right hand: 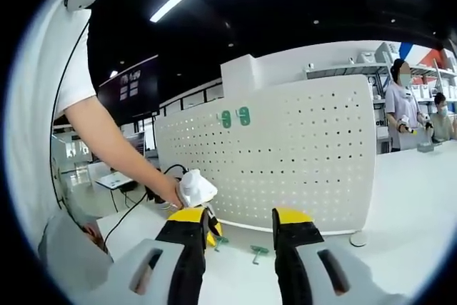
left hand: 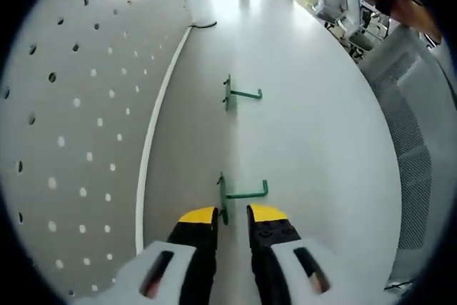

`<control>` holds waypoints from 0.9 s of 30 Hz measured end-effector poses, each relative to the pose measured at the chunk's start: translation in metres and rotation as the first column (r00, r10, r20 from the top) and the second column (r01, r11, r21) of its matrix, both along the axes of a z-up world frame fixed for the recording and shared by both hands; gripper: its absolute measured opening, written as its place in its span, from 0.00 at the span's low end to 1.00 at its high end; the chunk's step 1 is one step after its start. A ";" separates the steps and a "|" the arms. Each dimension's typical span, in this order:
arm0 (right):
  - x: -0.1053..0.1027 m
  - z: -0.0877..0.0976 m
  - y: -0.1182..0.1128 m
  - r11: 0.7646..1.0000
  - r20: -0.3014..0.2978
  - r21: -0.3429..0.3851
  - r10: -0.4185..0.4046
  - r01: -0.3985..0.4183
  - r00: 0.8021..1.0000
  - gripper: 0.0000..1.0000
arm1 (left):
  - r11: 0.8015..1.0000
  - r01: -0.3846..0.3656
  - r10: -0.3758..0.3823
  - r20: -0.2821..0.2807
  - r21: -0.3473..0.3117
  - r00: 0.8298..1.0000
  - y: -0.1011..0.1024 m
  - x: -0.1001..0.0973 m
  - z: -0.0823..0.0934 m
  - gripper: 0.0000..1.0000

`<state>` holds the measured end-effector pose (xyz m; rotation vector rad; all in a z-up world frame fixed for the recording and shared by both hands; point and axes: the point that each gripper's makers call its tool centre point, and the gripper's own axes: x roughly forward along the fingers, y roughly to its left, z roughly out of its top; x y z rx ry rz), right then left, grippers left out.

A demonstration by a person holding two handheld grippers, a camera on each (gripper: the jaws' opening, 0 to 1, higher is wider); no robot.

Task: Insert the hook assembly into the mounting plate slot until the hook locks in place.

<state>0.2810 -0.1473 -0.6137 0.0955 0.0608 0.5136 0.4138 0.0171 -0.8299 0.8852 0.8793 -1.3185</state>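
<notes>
Two green hooks lie on the white table beside the white pegboard (left hand: pixel 78 126). The far hook (left hand: pixel 240 94) is about halfway up the left gripper view. The near hook (left hand: pixel 241 193) has its flat plate just between the yellow tips of my left gripper (left hand: pixel 233 215), whose jaws stand open and wider than the plate. In the right gripper view the pegboard (right hand: pixel 300 169) stands upright with two green pieces (right hand: pixel 235 116) mounted near its top. A green hook (right hand: pixel 258 251) lies on the table in front of it. My right gripper (right hand: pixel 240 219) hangs open and empty above the table.
A person's hand (right hand: pixel 168 192) holds the left gripper (right hand: pixel 197 188) low by the pegboard's left end. A black cable (left hand: pixel 205 25) lies at the pegboard's far end. A mesh chair (left hand: pixel 410 126) stands at the table's edge. People (right hand: pixel 401 108) stand behind the table.
</notes>
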 end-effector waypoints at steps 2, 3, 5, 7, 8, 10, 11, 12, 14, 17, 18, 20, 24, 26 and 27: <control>0.000 0.000 -0.001 1.000 0.000 0.003 -0.002 0.002 1.000 0.33 | 1.000 -0.012 0.012 0.006 0.002 1.000 0.000 0.002 0.000 0.13; 0.000 0.001 -0.001 1.000 0.001 0.002 -0.003 0.003 1.000 0.33 | 1.000 -0.018 0.018 0.014 0.002 1.000 -0.001 0.004 0.000 0.12; 0.000 0.000 -0.001 1.000 0.000 0.002 -0.004 0.004 1.000 0.32 | 1.000 -0.027 0.027 0.021 0.008 0.999 -0.001 0.006 0.000 0.09; 0.000 0.000 -0.002 1.000 -0.002 0.001 -0.005 0.005 1.000 0.32 | 1.000 -0.024 0.023 0.042 0.016 0.999 -0.001 0.008 -0.001 0.06; 0.000 0.000 -0.003 1.000 -0.001 0.001 -0.006 0.006 1.000 0.32 | 1.000 -0.021 0.020 0.049 0.018 0.999 -0.001 0.009 -0.001 0.06; 0.000 0.000 -0.003 1.000 0.000 0.002 -0.007 0.007 1.000 0.32 | 0.999 -0.029 0.028 0.046 0.021 0.999 -0.001 0.009 -0.002 0.05; 0.000 0.000 -0.003 1.000 0.000 0.003 -0.008 0.008 1.000 0.32 | 0.999 -0.034 0.033 0.047 0.021 0.998 -0.001 0.009 -0.001 0.05; 0.000 0.000 -0.003 1.000 0.000 0.003 -0.008 0.008 1.000 0.32 | 0.999 -0.040 0.039 0.048 0.019 0.998 -0.001 0.009 -0.001 0.05; 0.000 0.000 -0.003 1.000 -0.001 0.003 -0.008 0.008 1.000 0.31 | 0.999 -0.052 0.051 0.045 0.017 0.998 0.000 0.010 -0.001 0.04; 0.000 0.000 -0.003 1.000 -0.001 0.004 -0.008 0.008 1.000 0.31 | 0.999 -0.030 0.029 0.057 0.019 0.998 -0.001 0.009 -0.001 0.04; 0.000 0.000 -0.003 1.000 0.000 0.003 -0.009 0.009 1.000 0.31 | 0.999 -0.031 0.030 0.058 0.019 0.998 -0.001 0.009 -0.001 0.03; 0.000 0.000 -0.003 1.000 0.000 0.005 -0.010 0.010 1.000 0.31 | 1.000 -0.017 0.015 0.073 0.024 0.997 -0.001 0.008 -0.001 0.03; 0.000 0.000 -0.004 1.000 -0.002 0.009 -0.011 0.011 1.000 0.31 | 1.000 -0.024 0.023 0.081 0.014 0.996 -0.001 0.008 0.000 0.03; 0.000 0.001 -0.004 1.000 -0.002 0.008 -0.012 0.012 1.000 0.30 | 1.000 -0.029 0.028 0.081 0.008 0.996 -0.001 0.009 0.000 0.03; 0.000 0.000 -0.004 1.000 -0.002 0.009 -0.012 0.012 1.000 0.30 | 1.000 -0.029 0.029 0.081 0.006 0.996 0.000 0.009 0.000 0.03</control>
